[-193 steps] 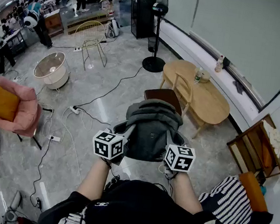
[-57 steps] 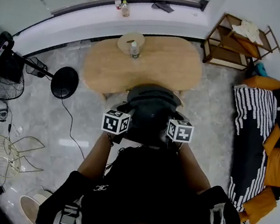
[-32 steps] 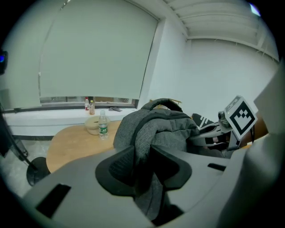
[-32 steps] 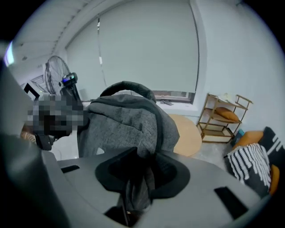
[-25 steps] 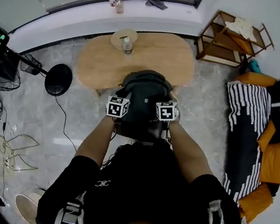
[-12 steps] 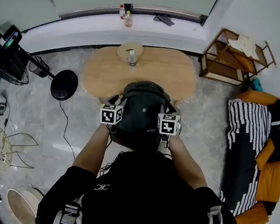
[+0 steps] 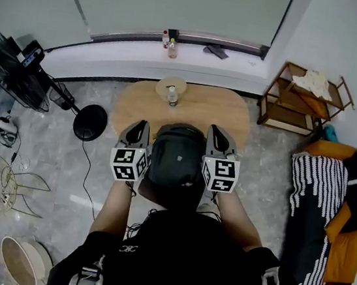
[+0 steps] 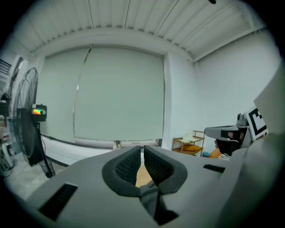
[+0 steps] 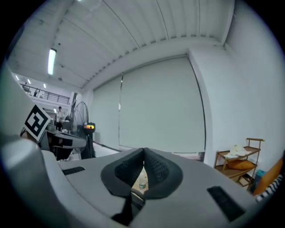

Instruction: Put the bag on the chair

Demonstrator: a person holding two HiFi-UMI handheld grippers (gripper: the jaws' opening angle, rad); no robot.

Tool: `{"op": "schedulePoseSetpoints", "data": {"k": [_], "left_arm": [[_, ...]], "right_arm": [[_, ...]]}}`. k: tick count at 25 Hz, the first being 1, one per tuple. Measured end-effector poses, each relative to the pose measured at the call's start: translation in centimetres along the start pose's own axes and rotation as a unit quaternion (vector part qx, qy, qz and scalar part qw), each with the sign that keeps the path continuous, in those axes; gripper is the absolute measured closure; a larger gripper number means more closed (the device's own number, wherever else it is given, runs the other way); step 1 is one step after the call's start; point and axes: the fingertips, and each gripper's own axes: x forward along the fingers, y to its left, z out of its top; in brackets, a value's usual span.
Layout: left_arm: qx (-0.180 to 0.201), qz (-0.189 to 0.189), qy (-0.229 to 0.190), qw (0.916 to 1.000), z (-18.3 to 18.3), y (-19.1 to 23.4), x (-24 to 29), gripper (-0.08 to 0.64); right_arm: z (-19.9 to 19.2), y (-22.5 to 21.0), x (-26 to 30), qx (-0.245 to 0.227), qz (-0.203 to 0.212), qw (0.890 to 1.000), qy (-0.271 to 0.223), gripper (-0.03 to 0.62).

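Note:
The dark grey bag (image 7: 176,165) rests low in front of me, up against the oval wooden table (image 7: 228,116); it hides the chair beneath it. My left gripper (image 7: 137,128) is raised beside the bag's left side and holds nothing. In the left gripper view its jaws (image 8: 143,149) are closing, down to a thin slit with nothing between them. At the bag's right side my right gripper (image 7: 216,134) is lifted too. In the right gripper view its pads (image 9: 144,153) meet, empty.
A water bottle (image 7: 170,95) and a round plate (image 7: 171,85) sit on the table. A standing fan's base (image 7: 90,123) and a cable lie at the left. At the right are a wooden shelf (image 7: 306,100) and a striped sofa (image 7: 318,204).
Both grippers have let go of the bag, risen and spread to its sides, their jaws opening and then closing. The bag stays where it was set down.

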Motion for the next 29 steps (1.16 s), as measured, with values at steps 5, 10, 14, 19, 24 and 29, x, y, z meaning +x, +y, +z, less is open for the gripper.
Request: {"op": "schedulePoseSetpoints", "data": {"k": [5, 10, 14, 19, 24, 29], "left_arm": [[0.008, 0.024, -0.050, 0.9984, 5.0, -1.0, -3.7, 0.531], [0.025, 0.033, -0.043, 0.9982, 5.1, -2.1, -4.5, 0.531], [0.028, 0.026, -0.033, 0.9987, 4.5, -2.7, -4.1, 0.531], [0.027, 0.018, -0.028, 0.9991, 4.0, -2.7, -3.7, 0.534], [0.025, 0.013, -0.029, 0.9992, 4.0, -2.4, -3.4, 0.537], [0.023, 0.011, -0.029, 0.9992, 3.9, -1.4, -3.4, 0.537]], "right_arm": [[3.8, 1.3, -2.0, 0.008, 0.033, 0.999, -0.034, 0.581], [4.6, 1.0, -2.7, 0.015, 0.030, 0.998, -0.044, 0.580], [4.1, 0.7, -2.8, 0.020, 0.031, 0.998, -0.042, 0.580], [3.5, 0.9, -2.6, 0.013, 0.030, 0.999, -0.039, 0.580], [3.3, 1.1, -2.1, 0.012, 0.027, 0.999, -0.034, 0.580], [3.0, 1.9, -1.6, 0.015, 0.027, 0.999, -0.031, 0.580]]}}
